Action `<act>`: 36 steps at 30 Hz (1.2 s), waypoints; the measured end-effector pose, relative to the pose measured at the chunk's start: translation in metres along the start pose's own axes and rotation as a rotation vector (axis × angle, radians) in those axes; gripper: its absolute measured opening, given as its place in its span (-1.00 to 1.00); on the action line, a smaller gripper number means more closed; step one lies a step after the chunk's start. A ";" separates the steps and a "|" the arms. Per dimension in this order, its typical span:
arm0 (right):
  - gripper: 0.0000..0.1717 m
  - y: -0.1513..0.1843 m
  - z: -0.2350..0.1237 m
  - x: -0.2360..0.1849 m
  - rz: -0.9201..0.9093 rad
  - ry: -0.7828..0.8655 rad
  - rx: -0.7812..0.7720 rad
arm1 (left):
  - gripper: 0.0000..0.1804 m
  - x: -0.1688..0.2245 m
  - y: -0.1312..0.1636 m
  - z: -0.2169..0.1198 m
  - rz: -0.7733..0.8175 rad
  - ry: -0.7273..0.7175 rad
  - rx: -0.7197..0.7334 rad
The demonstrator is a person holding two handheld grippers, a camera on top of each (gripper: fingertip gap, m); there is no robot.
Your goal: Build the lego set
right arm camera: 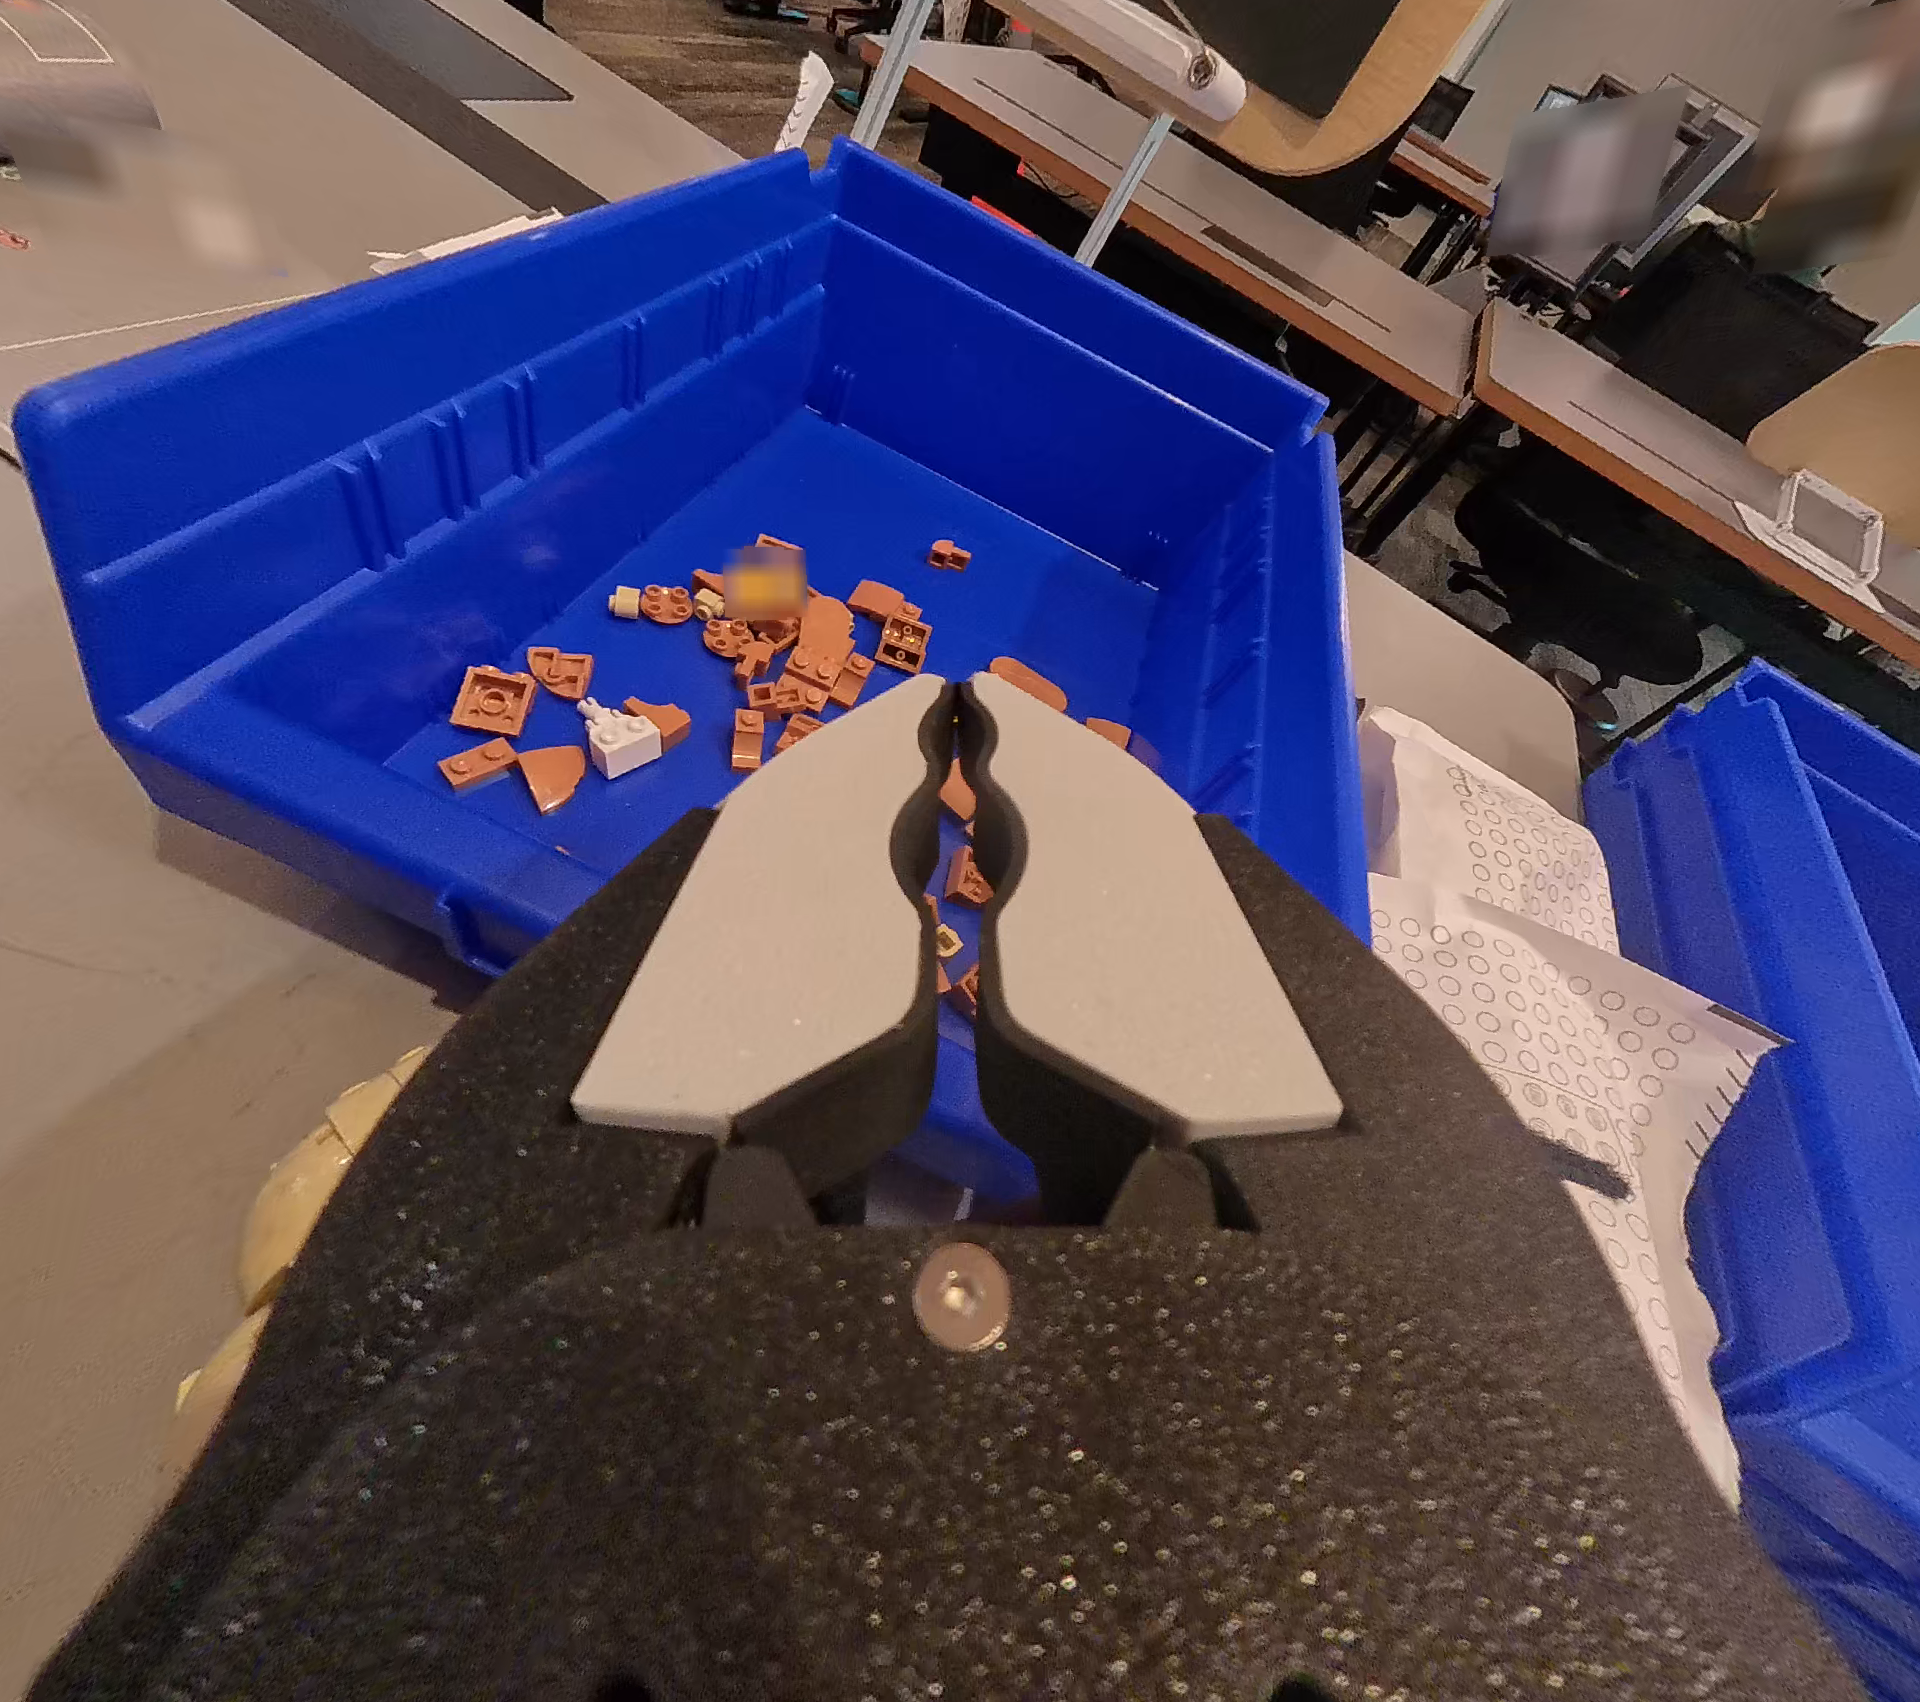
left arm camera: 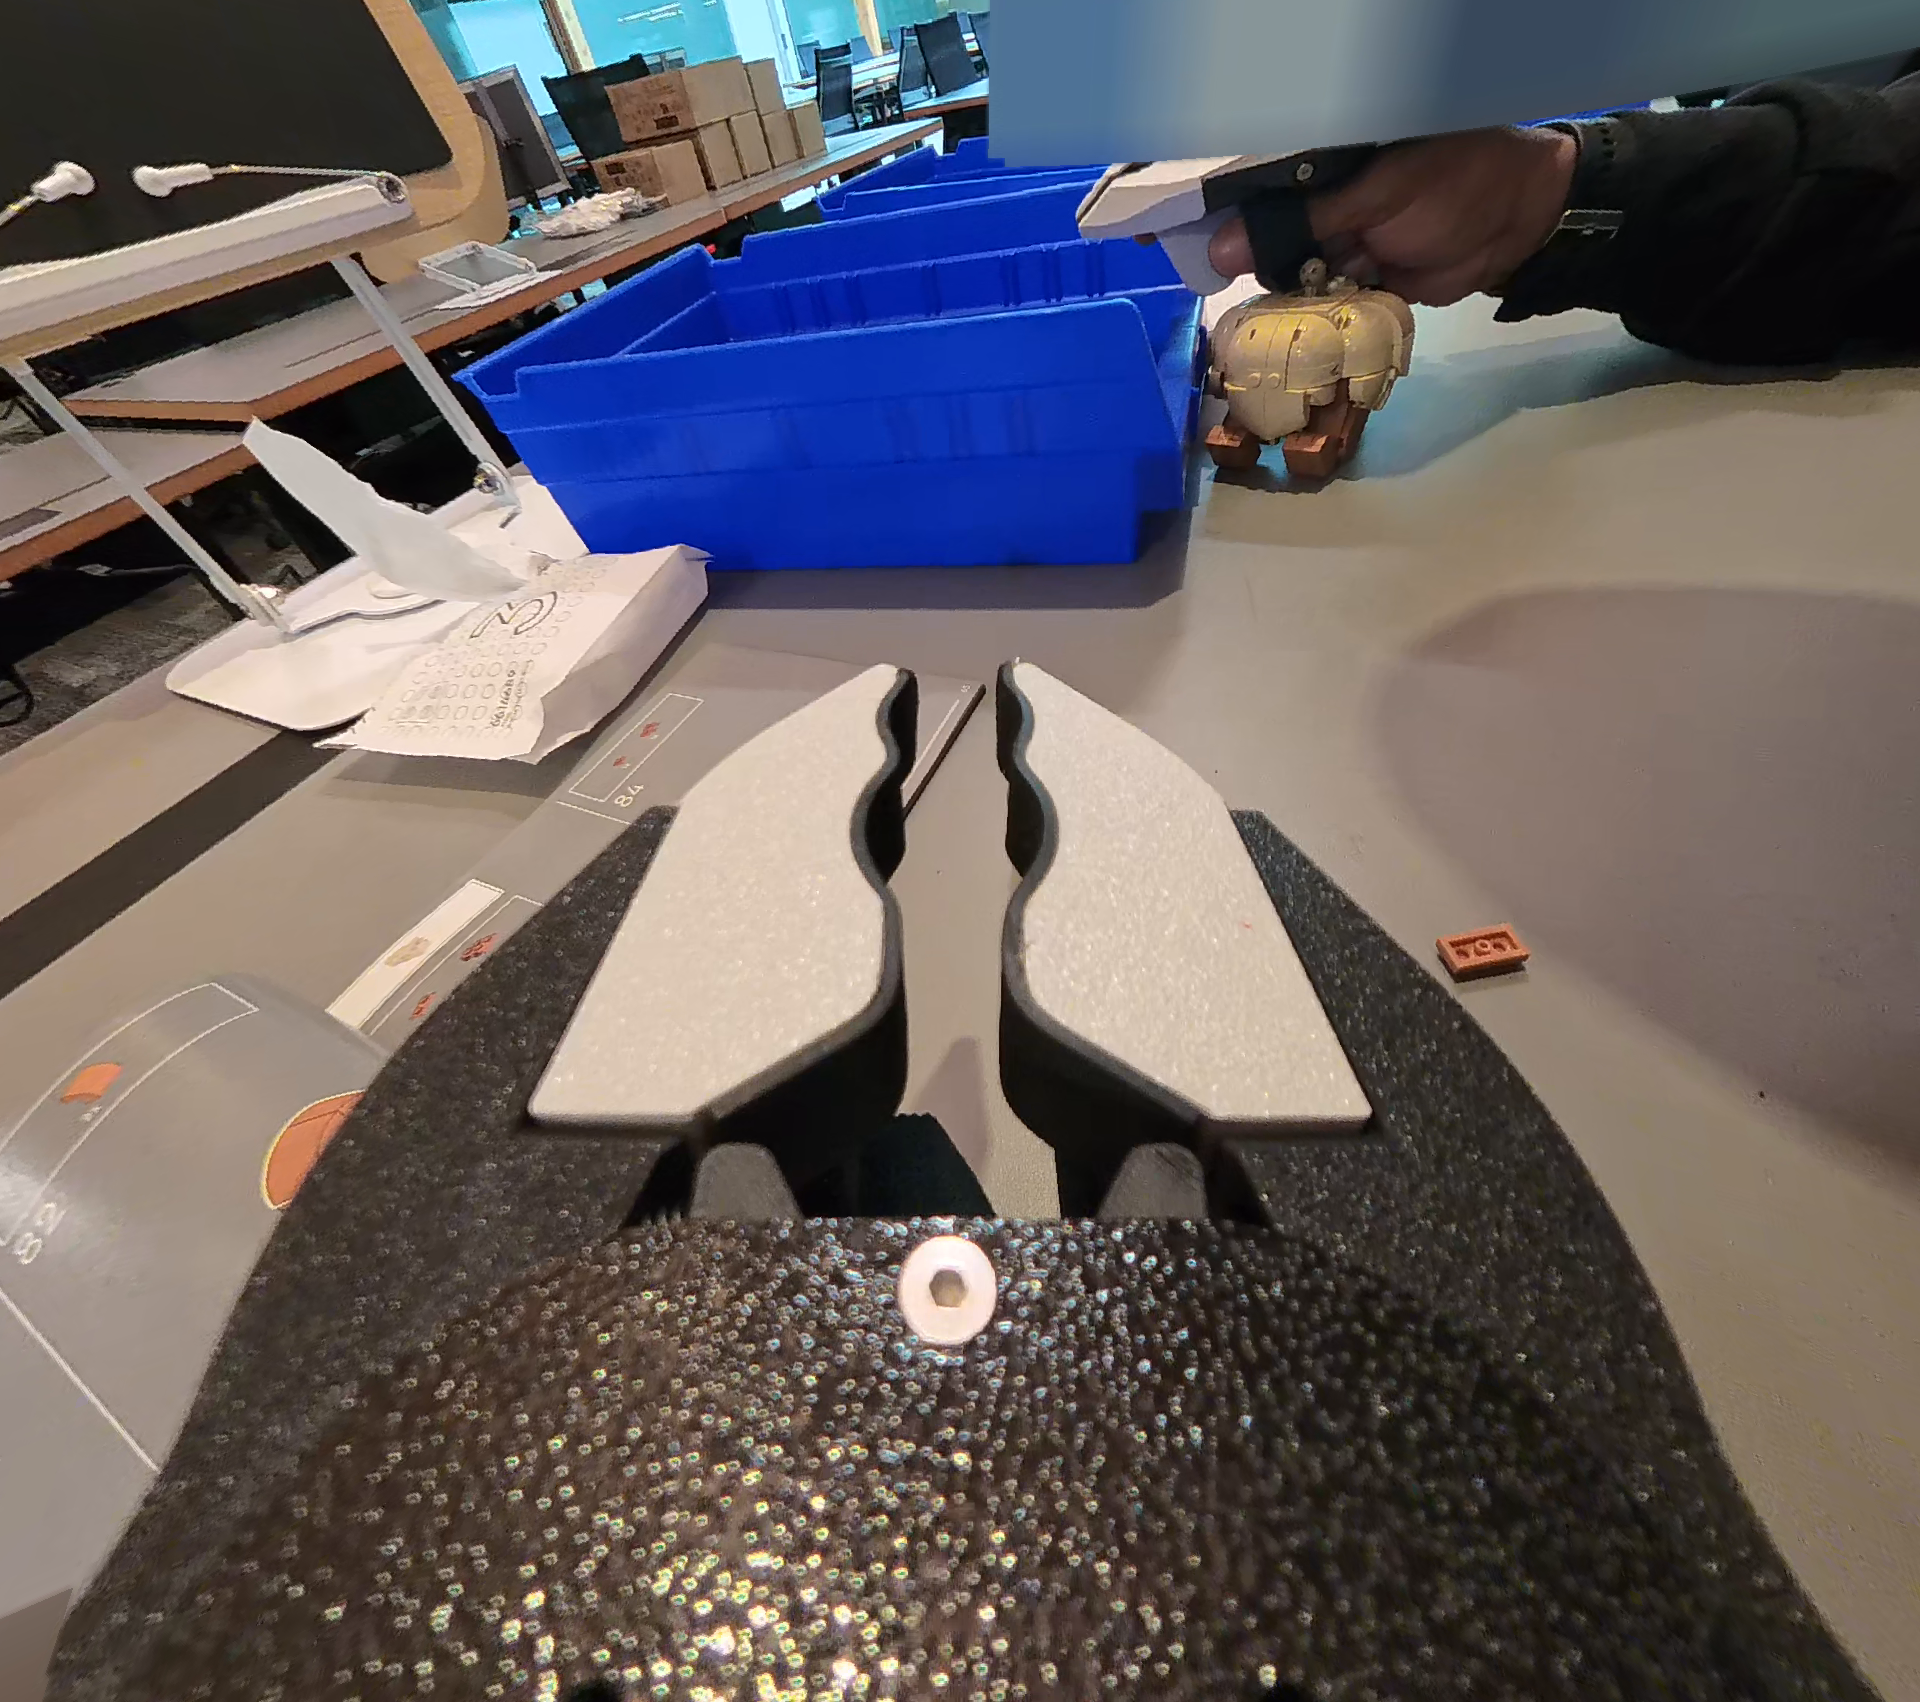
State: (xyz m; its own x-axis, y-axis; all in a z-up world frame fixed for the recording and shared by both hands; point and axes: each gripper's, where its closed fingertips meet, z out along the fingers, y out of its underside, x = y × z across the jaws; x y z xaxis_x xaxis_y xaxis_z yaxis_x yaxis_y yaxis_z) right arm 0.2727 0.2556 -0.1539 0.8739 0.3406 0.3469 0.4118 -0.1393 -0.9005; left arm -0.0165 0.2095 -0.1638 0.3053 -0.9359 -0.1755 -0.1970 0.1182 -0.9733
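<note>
Holding your right gripper (right arm camera: 958, 696) over the blue bin (right arm camera: 1278, 530) of brown bricks (right arm camera: 790, 665), fingertips together, apparently on nothing; your left gripper (left arm camera: 956, 696) is hovering slightly parted over the booklet (left arm camera: 623, 779), empty. A tan model (left arm camera: 1309, 364) is standing beside the bin; one brown plate (left arm camera: 1483, 951) is lying loose.

Left wrist view: low over the table (left arm camera: 1351, 717), looking forward along its tongs (left arm camera: 956, 696) toward the blue bins (left arm camera: 852, 457), fairly near. Right wrist view: higher, tilted down into one blue bin (right arm camera: 312, 447), close. Shared: bins, printed paper bag (left arm camera: 540, 665), tablet stand (left arm camera: 208, 229).
</note>
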 end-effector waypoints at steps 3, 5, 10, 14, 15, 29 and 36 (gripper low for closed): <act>-1.00 0.000 0.000 -0.001 -0.004 -0.007 -0.004 | -0.85 0.000 0.000 0.000 0.001 0.000 0.000; -1.00 0.001 0.001 -0.003 -0.016 -0.025 -0.012 | -0.85 0.000 0.000 0.000 0.002 0.001 -0.001; -0.98 -0.008 0.002 -0.023 -0.101 -0.201 -0.062 | -0.85 0.000 0.001 0.001 0.005 0.001 -0.012; -0.90 -0.022 0.013 -0.053 -0.242 -0.472 -0.161 | -0.85 0.000 0.003 0.002 0.010 -0.005 -0.026; -0.86 -0.022 0.018 -0.061 -0.312 -0.544 -0.205 | -0.85 0.001 0.003 0.003 0.014 -0.007 -0.027; -0.73 0.039 0.056 -0.125 -0.581 -0.987 -0.527 | -0.86 0.002 0.004 0.004 0.037 -0.012 -0.040; -0.71 0.042 0.053 -0.128 -0.549 -1.035 -0.598 | -0.86 0.004 0.005 0.004 0.054 -0.013 -0.046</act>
State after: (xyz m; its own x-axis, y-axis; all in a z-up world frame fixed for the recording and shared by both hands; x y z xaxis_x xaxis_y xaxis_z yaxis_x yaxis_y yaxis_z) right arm 0.1647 0.2554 -0.2500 0.0661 0.9974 0.0274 0.9313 -0.0518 -0.3606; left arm -0.0122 0.2081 -0.1700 0.3050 -0.9243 -0.2293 -0.2555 0.1525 -0.9547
